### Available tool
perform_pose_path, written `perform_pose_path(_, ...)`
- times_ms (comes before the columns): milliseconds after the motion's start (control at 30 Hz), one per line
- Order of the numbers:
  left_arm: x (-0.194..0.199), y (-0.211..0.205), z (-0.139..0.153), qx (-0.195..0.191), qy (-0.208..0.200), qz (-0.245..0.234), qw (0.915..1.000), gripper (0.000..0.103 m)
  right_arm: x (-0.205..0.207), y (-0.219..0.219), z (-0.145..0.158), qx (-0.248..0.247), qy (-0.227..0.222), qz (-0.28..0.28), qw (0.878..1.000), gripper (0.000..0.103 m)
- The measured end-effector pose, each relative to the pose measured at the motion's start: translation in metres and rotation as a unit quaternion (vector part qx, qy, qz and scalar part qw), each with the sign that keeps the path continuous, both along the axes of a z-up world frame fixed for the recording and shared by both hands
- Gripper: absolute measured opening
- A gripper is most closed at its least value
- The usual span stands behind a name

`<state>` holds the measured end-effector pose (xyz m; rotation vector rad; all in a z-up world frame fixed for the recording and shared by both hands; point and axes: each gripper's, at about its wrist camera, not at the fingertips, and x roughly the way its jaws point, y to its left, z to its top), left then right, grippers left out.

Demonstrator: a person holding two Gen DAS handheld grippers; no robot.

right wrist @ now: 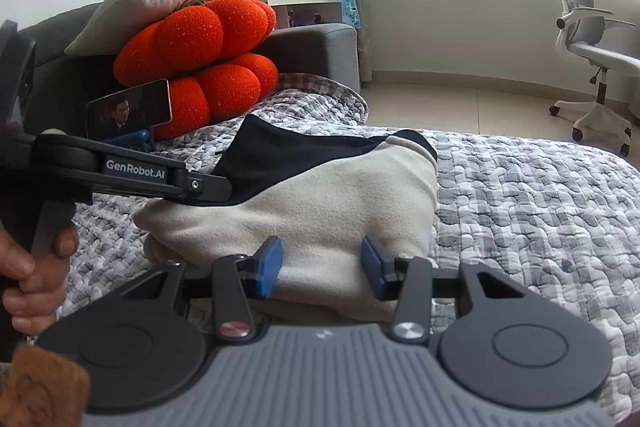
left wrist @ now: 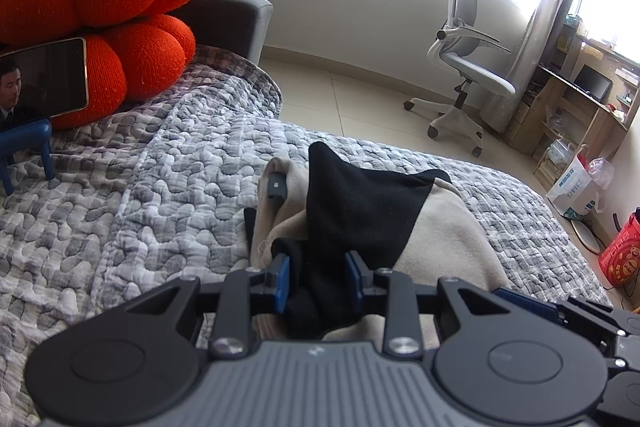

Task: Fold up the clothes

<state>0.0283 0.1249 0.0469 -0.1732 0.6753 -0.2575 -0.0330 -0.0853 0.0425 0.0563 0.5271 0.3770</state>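
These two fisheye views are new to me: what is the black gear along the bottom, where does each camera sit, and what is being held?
Nothing here is a robot arm. A person carries two handheld grippers, each with a camera looking along its two blue-padded fingers. In the left wrist view, the left gripper is shut on a bunched black part of a beige and black garment lying on the grey quilted bed cover. In the right wrist view, the right gripper has beige cloth between its pads; whether they pinch it is unclear. The person's hand shows at its left edge. Orange cushions and a propped phone sit behind.
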Motion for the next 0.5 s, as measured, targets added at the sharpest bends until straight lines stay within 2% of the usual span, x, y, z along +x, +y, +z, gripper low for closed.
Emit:
perform_pose_path(133, 0.0, 0.001, 0.0, -0.003, 0.001, 0.0, 1.0, 0.031, -0.001, -0.012, 0.007, 0.013, -0.001, -0.015, 1.0, 0.047)
perform_pose_path(300, -0.001, 0.0, 0.0, -0.004, 0.0, -0.001, 1.0, 0.031, 0.002, -0.014, -0.01, -0.007, 0.007, -0.038, 0.999, 0.053)
perform_pose_path(400, -0.001, 0.001, 0.001, -0.006, 0.0, 0.0, 1.0, 0.031, 0.006, -0.021, -0.019, 0.019, 0.022, -0.044, 0.999, 0.058)
perform_pose_path(500, -0.001, 0.003, 0.002, -0.013, 0.001, 0.002, 0.9999, 0.031, 0.011, -0.038, -0.027, 0.076, 0.048, -0.042, 0.995, 0.064)
